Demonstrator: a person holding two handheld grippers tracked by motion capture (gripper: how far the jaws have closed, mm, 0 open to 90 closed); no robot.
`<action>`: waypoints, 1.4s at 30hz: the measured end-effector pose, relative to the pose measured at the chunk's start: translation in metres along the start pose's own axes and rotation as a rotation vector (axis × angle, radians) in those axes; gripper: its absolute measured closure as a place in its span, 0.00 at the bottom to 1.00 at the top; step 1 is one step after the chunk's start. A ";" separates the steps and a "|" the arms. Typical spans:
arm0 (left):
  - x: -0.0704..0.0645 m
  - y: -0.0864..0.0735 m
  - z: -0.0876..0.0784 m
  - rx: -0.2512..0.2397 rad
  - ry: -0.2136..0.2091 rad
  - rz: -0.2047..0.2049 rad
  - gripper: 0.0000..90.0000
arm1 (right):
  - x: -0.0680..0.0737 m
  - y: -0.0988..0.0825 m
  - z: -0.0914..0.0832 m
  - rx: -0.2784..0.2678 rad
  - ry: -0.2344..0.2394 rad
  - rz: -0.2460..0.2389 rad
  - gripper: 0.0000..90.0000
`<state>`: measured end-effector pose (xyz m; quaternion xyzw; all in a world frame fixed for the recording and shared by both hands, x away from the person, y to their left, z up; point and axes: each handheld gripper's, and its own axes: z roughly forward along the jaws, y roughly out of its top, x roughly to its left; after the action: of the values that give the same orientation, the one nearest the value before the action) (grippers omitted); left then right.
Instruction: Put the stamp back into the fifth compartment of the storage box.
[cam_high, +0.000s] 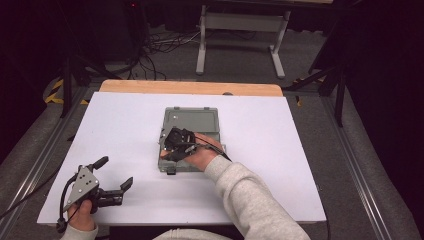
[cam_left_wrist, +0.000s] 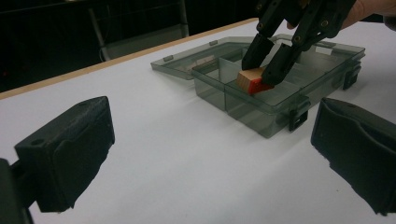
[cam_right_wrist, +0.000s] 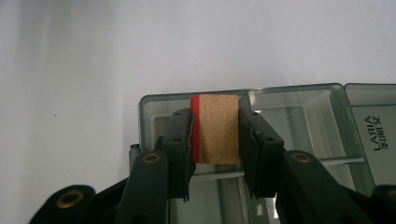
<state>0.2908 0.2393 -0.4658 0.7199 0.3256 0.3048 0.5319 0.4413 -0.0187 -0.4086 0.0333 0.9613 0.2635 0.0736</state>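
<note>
On the white table top (cam_high: 125, 125) lies a grey, see-through plastic compartment box (cam_high: 200, 122) with its lid (cam_left_wrist: 196, 63) folded open and lying flat on the table behind it. The box sits a little right of the middle of the table, and black latches (cam_left_wrist: 299, 116) hang on its near wall. The right gripper (cam_high: 172, 147) reaches down into the box from the near side, with the person's hand (cam_high: 205, 156) and a light grey sleeve (cam_high: 250, 195) behind it. Its two black jaws are closed on a small wooden block with one red face (cam_right_wrist: 217, 128); the pads press on two opposite sides of the block, one of them on the red face. In the left gripper view the same wooden block (cam_left_wrist: 252, 80) is seen between the jaw tips inside a compartment at the near left part of the box, low over the floor of it; I cannot tell if it touches the floor. The left gripper (cam_high: 114, 172) is at the near left corner of the table, well apart from the box, held in the person's other hand (cam_high: 82, 212). Its jaws stand wide apart and there is nothing between them, only the bare table under them. It points toward the box. Beyond the far edge of the table a white metal frame (cam_high: 240, 30) stands on the dark floor.
</note>
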 end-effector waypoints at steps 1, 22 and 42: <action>0.000 0.000 0.000 0.000 0.000 0.000 0.01 | 0.000 0.000 0.001 0.002 0.001 0.000 0.74; 0.000 0.000 0.000 0.003 0.000 -0.002 0.01 | 0.000 -0.001 0.011 0.037 0.033 0.001 0.74; 0.000 0.000 0.000 0.000 0.000 -0.001 0.01 | 0.002 -0.001 0.016 0.061 0.042 -0.007 0.74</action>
<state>0.2911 0.2394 -0.4660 0.7197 0.3261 0.3044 0.5320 0.4420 -0.0111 -0.4227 0.0264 0.9703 0.2345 0.0534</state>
